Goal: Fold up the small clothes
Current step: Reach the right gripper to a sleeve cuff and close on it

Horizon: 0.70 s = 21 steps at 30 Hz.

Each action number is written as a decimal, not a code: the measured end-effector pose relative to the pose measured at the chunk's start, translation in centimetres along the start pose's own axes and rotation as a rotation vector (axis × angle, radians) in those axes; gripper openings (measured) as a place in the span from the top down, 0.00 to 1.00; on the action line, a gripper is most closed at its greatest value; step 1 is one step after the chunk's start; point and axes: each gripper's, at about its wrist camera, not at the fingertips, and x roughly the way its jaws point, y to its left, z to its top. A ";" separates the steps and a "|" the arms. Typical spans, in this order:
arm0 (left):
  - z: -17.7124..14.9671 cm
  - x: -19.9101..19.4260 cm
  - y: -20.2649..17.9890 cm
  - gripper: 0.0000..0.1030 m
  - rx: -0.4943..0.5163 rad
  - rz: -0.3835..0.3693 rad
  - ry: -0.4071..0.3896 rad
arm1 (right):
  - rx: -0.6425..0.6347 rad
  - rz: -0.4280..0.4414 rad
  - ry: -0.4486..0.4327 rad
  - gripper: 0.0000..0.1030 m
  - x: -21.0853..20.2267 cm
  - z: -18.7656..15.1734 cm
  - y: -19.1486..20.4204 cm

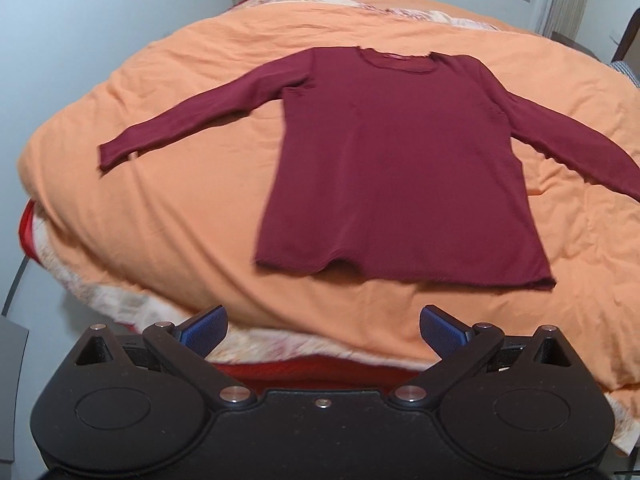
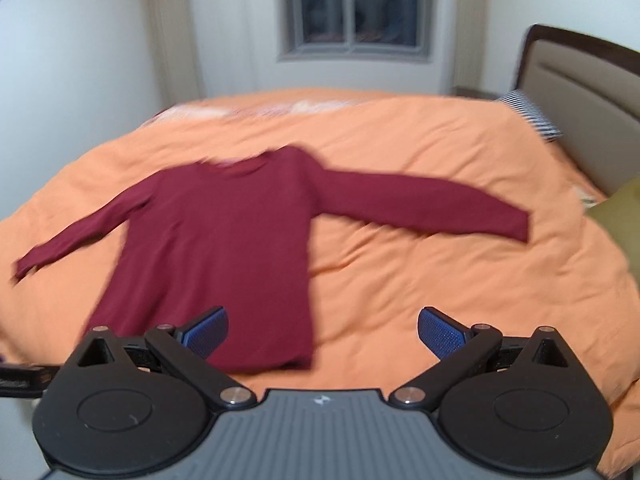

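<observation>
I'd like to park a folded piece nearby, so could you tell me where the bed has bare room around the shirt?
Orange duvet lies bare between the maroon shirt body and its right sleeve, and beyond the collar toward the window. The headboard corner is crowded by pillows.

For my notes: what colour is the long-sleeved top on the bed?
Dark red, plain; the top shows sharpest in the left wrist view.

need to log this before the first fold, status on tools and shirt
Left tool open, empty. Right tool open, empty. Maroon long-sleeve shirt flat on orange duvet, sleeves spread, unfolded. Nothing on the shirt.
</observation>
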 end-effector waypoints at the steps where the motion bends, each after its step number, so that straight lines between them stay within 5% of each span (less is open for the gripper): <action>1: 0.8 0.5 -1.0 0.01 0.009 -0.006 0.001 | 0.026 -0.007 -0.008 0.00 0.8 0.4 -1.5; 5: 4.4 2.7 -5.7 0.01 0.033 -0.015 0.007 | 0.159 -0.022 0.012 0.00 5.2 1.9 -8.5; 10: 8.4 4.6 -11.0 0.01 0.032 -0.045 0.039 | 0.306 0.020 0.140 0.00 12.0 3.2 -17.8; 21: 11.0 7.4 -15.2 0.01 0.030 -0.039 0.138 | 0.679 -0.154 0.086 0.05 23.1 5.5 -30.1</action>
